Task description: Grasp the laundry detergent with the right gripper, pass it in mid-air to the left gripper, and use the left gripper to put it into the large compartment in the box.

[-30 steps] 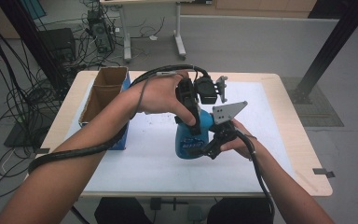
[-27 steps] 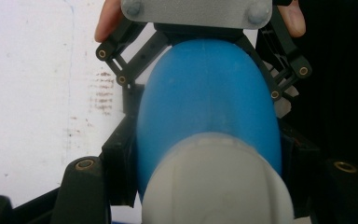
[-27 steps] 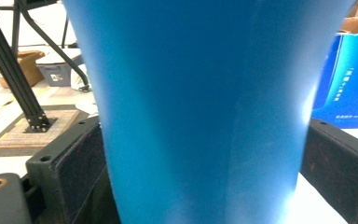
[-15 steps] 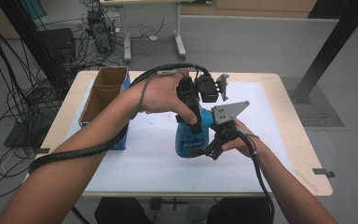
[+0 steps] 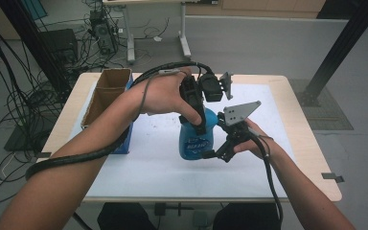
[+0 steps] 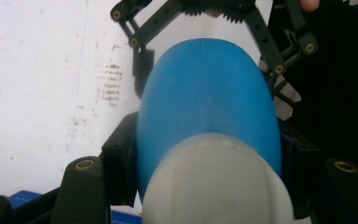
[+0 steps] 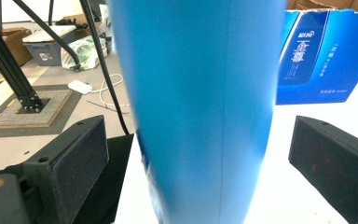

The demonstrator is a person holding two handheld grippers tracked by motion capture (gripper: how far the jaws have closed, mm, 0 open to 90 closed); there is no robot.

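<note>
blue bottle (image 5: 195,139) with white cap, blue box (image 7: 324,56), black claws

We see a blue plastic spray bottle (image 5: 195,142) with a printed label and a white neck collar (image 6: 219,182) standing upright near the middle of the tabletop, on its white mat, slightly nearer the front edge than the back. Seen from above in the left gripper view, its smooth rounded shoulder (image 6: 209,93) widens below the collar.
</note>
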